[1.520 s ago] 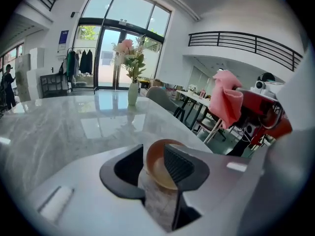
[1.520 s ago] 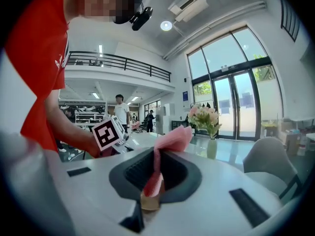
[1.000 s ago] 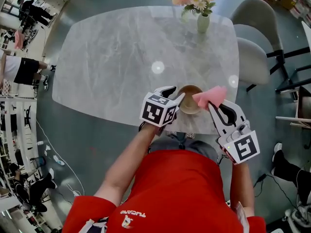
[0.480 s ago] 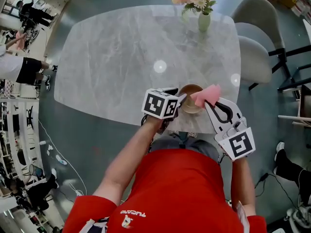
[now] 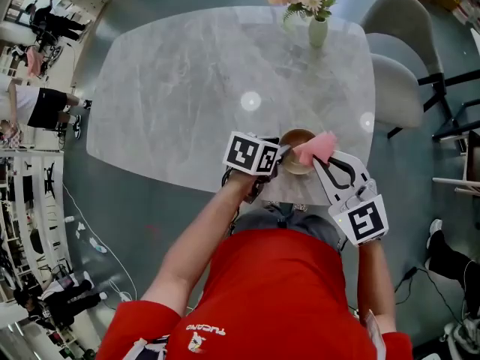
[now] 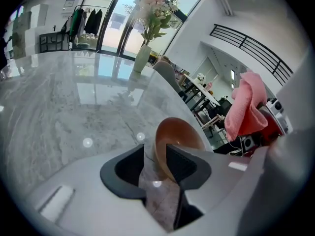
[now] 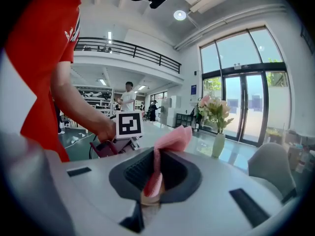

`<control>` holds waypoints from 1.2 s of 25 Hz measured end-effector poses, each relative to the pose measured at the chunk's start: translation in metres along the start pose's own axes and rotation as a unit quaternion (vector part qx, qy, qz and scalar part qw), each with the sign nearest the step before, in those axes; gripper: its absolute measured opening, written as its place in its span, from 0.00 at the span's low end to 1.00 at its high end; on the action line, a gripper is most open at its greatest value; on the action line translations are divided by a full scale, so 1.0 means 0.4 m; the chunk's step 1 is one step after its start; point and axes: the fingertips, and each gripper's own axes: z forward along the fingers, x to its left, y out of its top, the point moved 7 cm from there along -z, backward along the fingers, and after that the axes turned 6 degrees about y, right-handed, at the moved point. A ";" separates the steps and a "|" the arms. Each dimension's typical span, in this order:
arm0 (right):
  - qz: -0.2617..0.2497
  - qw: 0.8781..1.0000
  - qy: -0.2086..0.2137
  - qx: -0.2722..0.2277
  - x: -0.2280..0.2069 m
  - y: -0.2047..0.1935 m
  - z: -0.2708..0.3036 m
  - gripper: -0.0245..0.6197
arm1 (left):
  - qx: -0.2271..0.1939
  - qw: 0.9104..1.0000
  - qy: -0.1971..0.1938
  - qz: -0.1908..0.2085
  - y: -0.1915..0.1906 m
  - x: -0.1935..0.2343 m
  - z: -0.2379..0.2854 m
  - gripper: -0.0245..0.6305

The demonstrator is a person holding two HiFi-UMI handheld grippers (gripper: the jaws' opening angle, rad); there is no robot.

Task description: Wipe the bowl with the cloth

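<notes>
A brown bowl [image 5: 297,147] sits near the table's front edge; in the left gripper view the bowl [image 6: 182,134] lies just beyond the jaws. My left gripper [image 5: 279,155] straddles the bowl's left rim, one jaw outside and one inside. Its jaws have just been opening, and table shows between the outer pad and the rim in the left gripper [image 6: 155,154] view. My right gripper [image 5: 327,160] is shut on a pink cloth [image 5: 317,147], which hangs at the bowl's right rim. The cloth [image 7: 170,141] stands up from between the right gripper [image 7: 153,178] pads.
The grey marble table [image 5: 187,88] stretches away beyond the bowl. A vase of flowers [image 5: 316,27] stands at its far edge. Two grey chairs [image 5: 397,88] are at the right. People stand far off at the left [image 5: 37,107].
Both grippers have sunk slightly towards the table. The right gripper has brought the pink cloth leftward, closer to the bowl's right rim. The left gripper stays at the left rim.
</notes>
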 end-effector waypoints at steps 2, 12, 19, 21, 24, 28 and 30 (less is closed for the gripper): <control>0.001 1.000 0.001 0.004 -0.001 -0.007 0.005 0.07 | 0.004 1.000 -0.001 0.001 0.004 0.001 0.003 0.25; -0.012 0.999 0.018 0.035 0.022 -0.040 0.039 0.07 | 0.020 1.000 0.007 0.000 0.002 0.005 0.012 0.24; -0.014 0.998 0.029 0.048 0.026 -0.055 0.057 0.07 | 0.017 1.000 0.023 0.003 0.009 -0.003 0.014 0.08; -0.016 0.998 0.032 0.053 0.030 -0.057 0.061 0.07 | 0.016 0.999 0.027 0.004 0.007 -0.005 0.012 0.07; -0.018 0.997 0.033 0.062 0.030 -0.061 0.071 0.07 | 0.013 0.999 0.031 0.005 0.005 -0.008 0.011 0.07; -0.024 0.996 0.034 0.084 0.032 -0.069 0.088 0.07 | 0.000 0.999 0.032 0.000 0.005 -0.017 0.006 0.06; -0.036 0.994 0.034 0.101 0.031 -0.071 0.100 0.07 | -0.010 0.999 0.035 0.002 0.009 -0.023 -0.001 0.06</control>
